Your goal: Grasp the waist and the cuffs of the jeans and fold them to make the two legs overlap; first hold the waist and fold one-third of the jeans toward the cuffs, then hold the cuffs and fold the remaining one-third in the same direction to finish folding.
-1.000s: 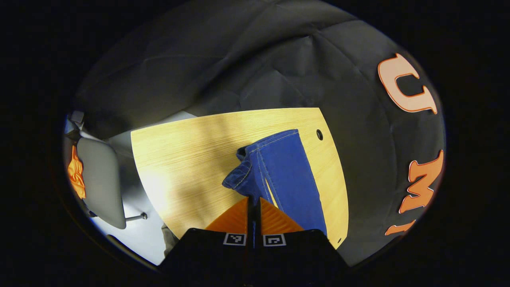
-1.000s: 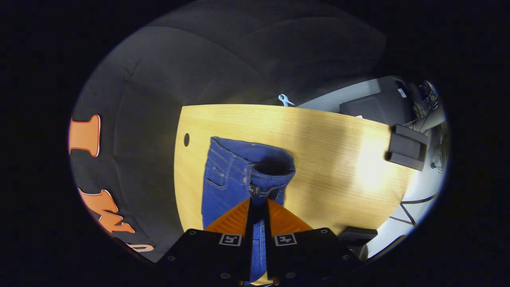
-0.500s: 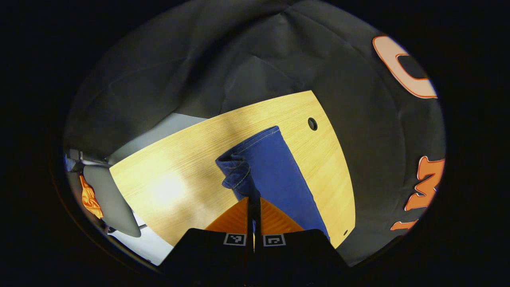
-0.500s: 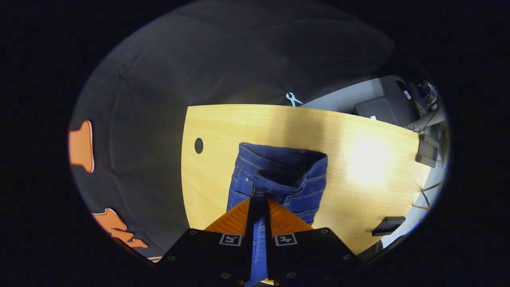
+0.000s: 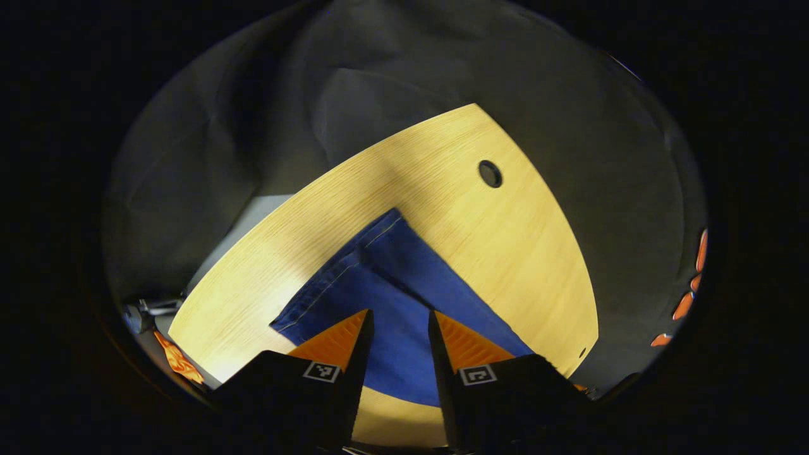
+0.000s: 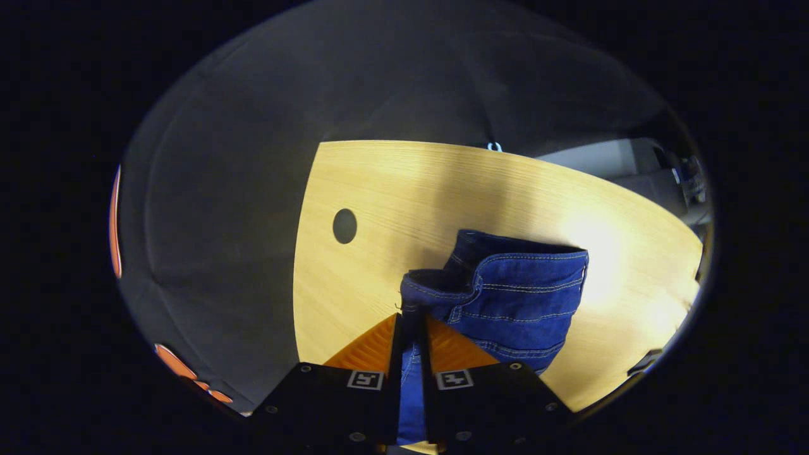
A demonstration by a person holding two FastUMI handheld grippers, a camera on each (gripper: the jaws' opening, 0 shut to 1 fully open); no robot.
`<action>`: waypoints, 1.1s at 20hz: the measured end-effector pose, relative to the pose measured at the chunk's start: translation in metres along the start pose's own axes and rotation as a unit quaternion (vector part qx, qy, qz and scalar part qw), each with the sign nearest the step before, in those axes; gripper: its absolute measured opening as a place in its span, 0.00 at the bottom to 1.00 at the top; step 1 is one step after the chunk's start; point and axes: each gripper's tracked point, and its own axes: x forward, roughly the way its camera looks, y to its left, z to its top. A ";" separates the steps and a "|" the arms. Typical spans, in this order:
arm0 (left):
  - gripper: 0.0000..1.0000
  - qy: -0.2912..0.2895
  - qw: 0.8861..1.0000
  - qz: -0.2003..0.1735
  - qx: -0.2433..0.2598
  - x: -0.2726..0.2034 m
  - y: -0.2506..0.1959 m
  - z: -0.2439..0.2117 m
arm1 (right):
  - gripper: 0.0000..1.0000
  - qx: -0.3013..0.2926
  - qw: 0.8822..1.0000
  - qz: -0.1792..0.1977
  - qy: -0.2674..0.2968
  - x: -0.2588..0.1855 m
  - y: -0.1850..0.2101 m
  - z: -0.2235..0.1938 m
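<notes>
Right gripper (image 6: 411,328) pinches the denim at the jeans' waist (image 6: 505,297), both fingers pressing the band, so that end stays controlled while it is laid over. Left gripper (image 5: 398,328) stands with its fingers spread above the leg fabric and nothing between them, seemingly having let the cuff end (image 5: 354,278) rest flat. Both legs lie overlapped on the wooden table (image 5: 505,253), near its cable hole (image 5: 490,173), so the first lengthwise fold looks nearly settled.
</notes>
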 end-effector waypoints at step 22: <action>0.93 -0.498 0.800 -0.096 0.320 -0.243 -0.149 -0.063 | 0.97 -0.339 0.913 -0.059 -0.220 -0.106 -0.042 -0.007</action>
